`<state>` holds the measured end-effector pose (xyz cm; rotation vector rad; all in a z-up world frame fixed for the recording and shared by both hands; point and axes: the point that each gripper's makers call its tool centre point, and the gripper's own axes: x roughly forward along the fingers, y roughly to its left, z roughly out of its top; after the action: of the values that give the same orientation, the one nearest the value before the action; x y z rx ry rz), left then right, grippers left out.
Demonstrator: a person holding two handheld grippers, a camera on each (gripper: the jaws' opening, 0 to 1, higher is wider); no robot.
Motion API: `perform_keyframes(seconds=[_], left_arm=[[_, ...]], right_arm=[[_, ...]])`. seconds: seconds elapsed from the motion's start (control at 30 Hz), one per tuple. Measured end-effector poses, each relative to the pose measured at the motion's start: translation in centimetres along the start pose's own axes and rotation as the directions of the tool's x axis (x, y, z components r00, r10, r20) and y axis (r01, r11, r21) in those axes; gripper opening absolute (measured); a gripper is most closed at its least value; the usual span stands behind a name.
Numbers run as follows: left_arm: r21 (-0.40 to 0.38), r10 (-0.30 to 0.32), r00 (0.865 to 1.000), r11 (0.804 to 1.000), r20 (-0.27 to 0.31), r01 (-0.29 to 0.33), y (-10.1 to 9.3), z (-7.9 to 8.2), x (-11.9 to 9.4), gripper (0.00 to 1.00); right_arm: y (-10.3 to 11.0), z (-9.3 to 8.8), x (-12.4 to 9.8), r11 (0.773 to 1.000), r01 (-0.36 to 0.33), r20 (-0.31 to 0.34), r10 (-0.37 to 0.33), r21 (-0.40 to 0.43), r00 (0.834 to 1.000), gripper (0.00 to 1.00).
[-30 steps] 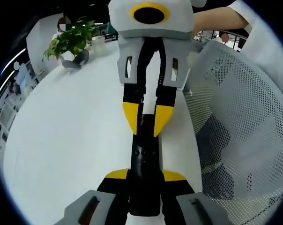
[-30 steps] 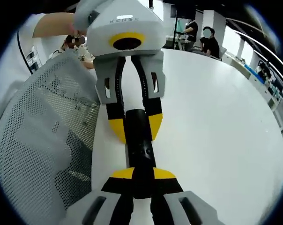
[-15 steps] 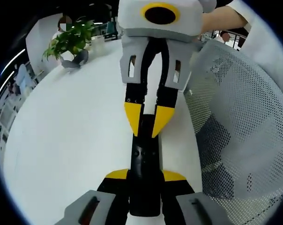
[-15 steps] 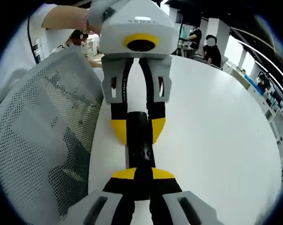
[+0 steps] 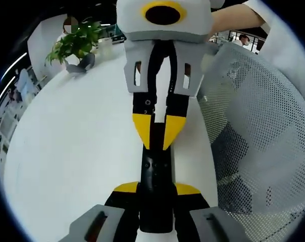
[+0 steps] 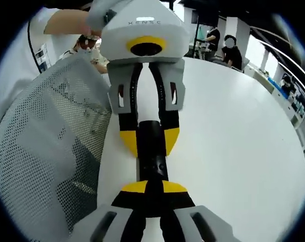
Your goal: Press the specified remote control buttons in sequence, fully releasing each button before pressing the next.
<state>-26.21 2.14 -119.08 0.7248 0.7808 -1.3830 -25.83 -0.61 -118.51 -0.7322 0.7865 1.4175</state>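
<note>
A black remote [image 5: 153,174] lies lengthwise over the white table, and my left gripper [image 5: 155,189] is shut on its near end. My right gripper [image 5: 155,138] faces it from the far side, jaws shut, with its yellow tips down on the remote's upper face. In the right gripper view the remote [image 6: 151,151] runs from my right gripper [image 6: 153,187] at the bottom up to the left gripper [image 6: 150,141], whose yellow fingertips [image 6: 128,141] clamp its sides. The button under the tips is hidden.
The round white table [image 5: 77,151] spreads to one side. A grey mesh chair back [image 5: 258,126] stands close along the table's edge, also in the right gripper view [image 6: 46,146]. A potted plant [image 5: 77,43] sits at the far rim. People [image 6: 228,48] sit in the background.
The right gripper shifted slightly sideways and back, and its tips now sit a little lower on the remote. The left gripper keeps its hold.
</note>
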Motion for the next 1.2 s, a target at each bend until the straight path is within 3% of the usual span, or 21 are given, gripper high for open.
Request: perform_keyframes(seconds=[0.13,0.2,0.27,0.43,0.73,0.8,0.87,0.97,1.1,1.2], left_arm=[[0.006,-0.002,1.000,1.000,-0.012,0.002,-0.01,0.01,0.03,0.24],[0.007,-0.003,1.000,1.000,-0.016,0.003,0.00,0.00,0.04,0.24],[0.004,-0.002,1.000,1.000,-0.016,0.002,0.01,0.01,0.05,0.24],[-0.002,0.001,1.000,1.000,-0.011,-0.001,0.00,0.03,0.04,0.24],[-0.007,0.005,1.000,1.000,-0.009,-0.005,-0.01,0.11,0.09,0.24],[-0.008,0.005,1.000,1.000,-0.008,-0.005,-0.02,0.11,0.08,0.24],[-0.007,0.004,1.000,1.000,-0.007,-0.004,0.00,0.10,0.08,0.24],[-0.006,0.003,1.000,1.000,-0.009,-0.003,0.02,0.09,0.08,0.24],[-0.011,0.007,1.000,1.000,-0.001,-0.007,0.00,0.09,0.06,0.24],[-0.011,0.007,1.000,1.000,0.002,-0.007,0.01,0.08,0.04,0.24]], right_arm=[[0.06,0.10,0.15,1.000,0.025,-0.047,-0.024,0.013,0.999,0.05],[-0.06,0.16,0.00,0.992,0.047,-0.033,-0.043,0.117,0.999,0.04],[-0.19,0.25,-0.02,0.989,0.065,0.005,-0.066,0.133,0.998,0.04],[0.23,0.44,-0.22,0.996,0.081,0.060,-0.083,0.031,0.995,0.04],[0.24,0.36,0.24,0.989,0.020,-0.004,-0.021,-0.149,1.000,0.04],[0.08,0.35,0.34,0.993,-0.005,-0.029,0.002,-0.115,1.000,0.04],[-0.01,0.27,0.41,1.000,-0.022,-0.059,0.021,-0.011,0.998,0.04],[-0.13,0.39,0.35,0.998,0.020,-0.099,-0.015,0.056,0.995,0.03],[-0.05,0.48,0.23,0.991,0.089,-0.078,-0.081,0.104,0.994,0.03],[-0.06,0.62,0.04,0.977,0.138,-0.024,-0.136,0.160,0.990,0.03]])
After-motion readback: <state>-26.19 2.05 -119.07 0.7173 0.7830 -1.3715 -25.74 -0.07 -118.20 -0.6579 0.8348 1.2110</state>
